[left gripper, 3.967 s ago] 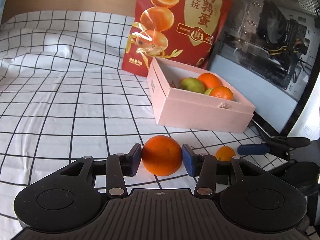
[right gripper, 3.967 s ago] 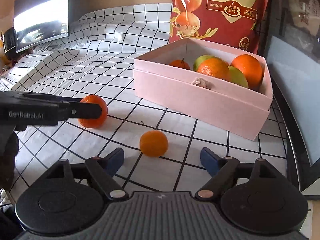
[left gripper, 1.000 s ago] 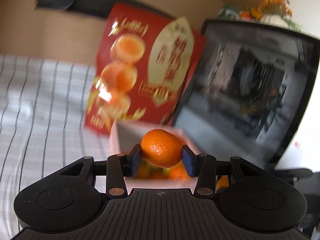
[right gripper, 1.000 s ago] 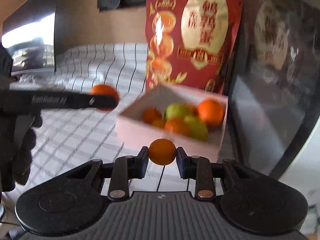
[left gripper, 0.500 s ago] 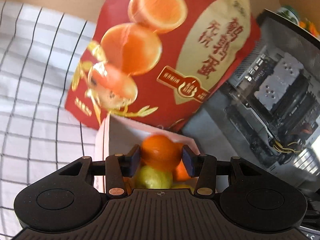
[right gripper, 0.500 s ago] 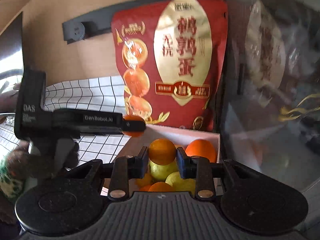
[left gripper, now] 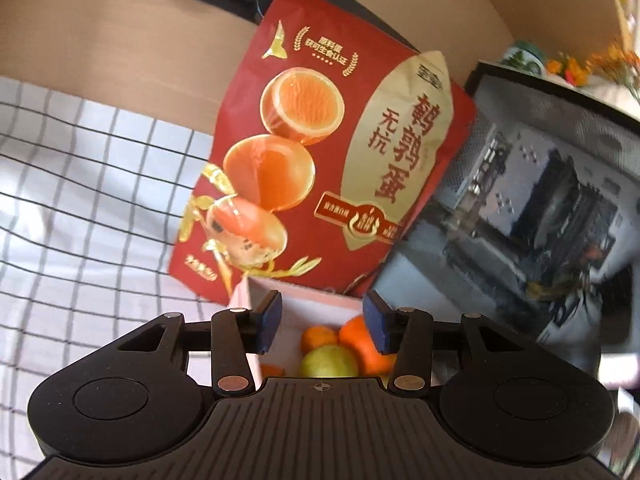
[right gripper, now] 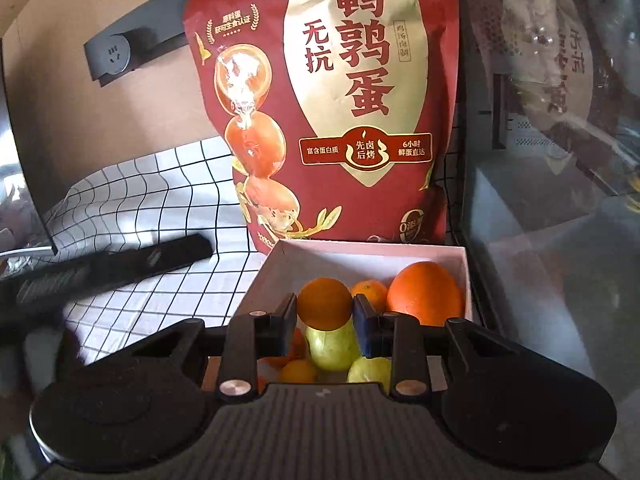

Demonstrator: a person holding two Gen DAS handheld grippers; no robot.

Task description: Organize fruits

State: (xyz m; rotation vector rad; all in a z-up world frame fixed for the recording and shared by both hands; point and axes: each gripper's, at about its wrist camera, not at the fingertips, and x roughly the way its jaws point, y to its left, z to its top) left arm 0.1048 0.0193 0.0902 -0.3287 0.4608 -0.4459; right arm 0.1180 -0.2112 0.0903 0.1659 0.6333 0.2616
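1. Right wrist view: right tongs (right gripper: 325, 322) just starting to part, small orange (right gripper: 325, 302) still between the pads, hanging above the pink box (right gripper: 464, 276), near its middle.
2. Left tongs (left gripper: 322, 322) standing apart, nothing between them, over the box's near-left corner.
3. Risk: landing on the heaped fruit below, green fruit (right gripper: 333, 344) and large orange (right gripper: 425, 293), then rolling; pile already high against the box walls, so a bounce over the rim looks possible.
4. Risk: left tool arm (right gripper: 132, 262) close to the box's left side; collision likely if both crowd in.
5. Surface: white black-grid cloth (left gripper: 80, 216) over the counter, left of the box.
6. Room: red snack bag (right gripper: 340, 112) upright behind the box; glass-sided computer case (left gripper: 540, 208) to the box's right; tan wall behind.
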